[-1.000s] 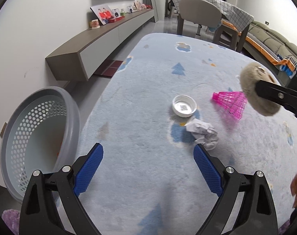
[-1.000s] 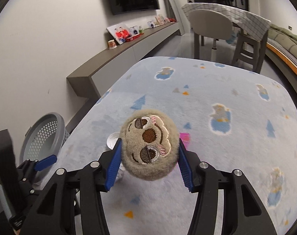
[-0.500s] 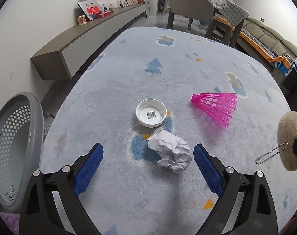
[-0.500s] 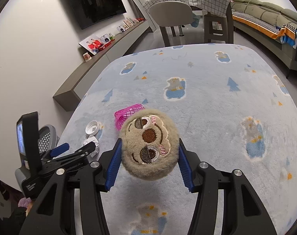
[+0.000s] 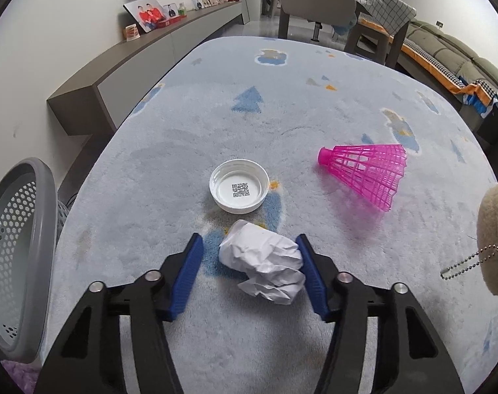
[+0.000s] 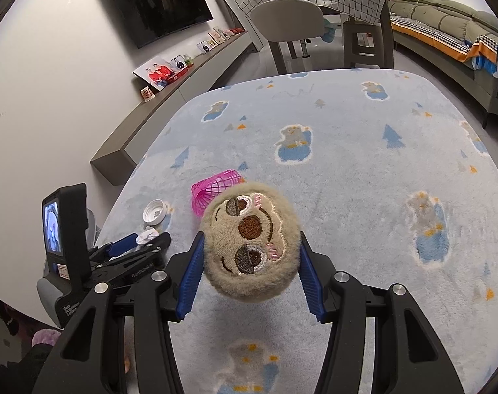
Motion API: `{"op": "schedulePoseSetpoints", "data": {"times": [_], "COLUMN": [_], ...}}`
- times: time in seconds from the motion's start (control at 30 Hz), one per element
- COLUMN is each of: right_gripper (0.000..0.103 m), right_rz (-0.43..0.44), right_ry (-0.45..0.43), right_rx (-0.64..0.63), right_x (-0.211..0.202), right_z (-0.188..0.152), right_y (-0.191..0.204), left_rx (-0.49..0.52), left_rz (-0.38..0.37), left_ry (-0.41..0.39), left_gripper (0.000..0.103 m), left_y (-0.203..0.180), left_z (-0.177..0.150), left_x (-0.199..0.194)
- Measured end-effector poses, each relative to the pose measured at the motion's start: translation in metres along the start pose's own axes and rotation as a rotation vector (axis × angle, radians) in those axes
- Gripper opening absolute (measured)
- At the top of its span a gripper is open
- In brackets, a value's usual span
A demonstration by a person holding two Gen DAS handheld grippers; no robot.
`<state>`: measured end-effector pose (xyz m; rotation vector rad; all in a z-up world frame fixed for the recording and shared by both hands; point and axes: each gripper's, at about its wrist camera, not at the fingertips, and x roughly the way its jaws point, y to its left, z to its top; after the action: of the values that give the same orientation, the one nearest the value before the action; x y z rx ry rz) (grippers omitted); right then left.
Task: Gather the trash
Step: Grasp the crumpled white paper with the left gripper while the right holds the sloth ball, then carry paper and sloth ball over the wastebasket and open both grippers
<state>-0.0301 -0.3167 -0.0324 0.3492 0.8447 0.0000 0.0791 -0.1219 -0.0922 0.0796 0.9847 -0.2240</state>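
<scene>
A crumpled white paper ball [image 5: 263,261] lies on the pale blue rug [image 5: 183,131]. My left gripper [image 5: 249,262] is low over it, jaws half closed around it: the right pad touches the paper, the left pad stands a little off. A white lid [image 5: 239,190] and a pink plastic shuttlecock [image 5: 369,172] lie just beyond. My right gripper [image 6: 250,267] is shut on a round beige sloth plush [image 6: 250,244], held above the rug; the plush shows at the left wrist view's right edge [image 5: 495,226].
A grey perforated basket [image 5: 15,249] stands off the rug's left edge. A low grey wall shelf [image 5: 134,65] runs along the left wall. A chair [image 5: 314,3], a table and a sofa [image 5: 452,52] stand beyond the rug.
My left gripper moved forward and down onto the paper ball and its jaws narrowed around it. My right gripper kept hold of the plush and shifted little.
</scene>
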Motion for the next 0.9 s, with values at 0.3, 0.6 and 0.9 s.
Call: {"op": "schedulePoseSetpoints", "data": {"times": [0.3,0.6,0.9], "right_gripper": [0.052,0.052,0.052], "right_rz": [0.005,0.066,0.216], "right_ry": [-0.007,0.001,0.016], "right_rx": [-0.033,-0.076,-0.145], "right_x": [0.0,-0.004,0.008], "right_z": [-0.002,-0.018,-0.034], "right_y": [0.011,0.065,0.175], "left_rx": [0.018,-0.027,-0.078], "left_rz": [-0.039,0.027,0.132], "left_ry": [-0.017,-0.092,-0.148], "left_gripper": [0.031,0.031,0.032], "left_y": [0.009,0.075,0.168], "left_z": [-0.018,-0.034,-0.049], "left_x": [-0.031,-0.091,-0.128]}}
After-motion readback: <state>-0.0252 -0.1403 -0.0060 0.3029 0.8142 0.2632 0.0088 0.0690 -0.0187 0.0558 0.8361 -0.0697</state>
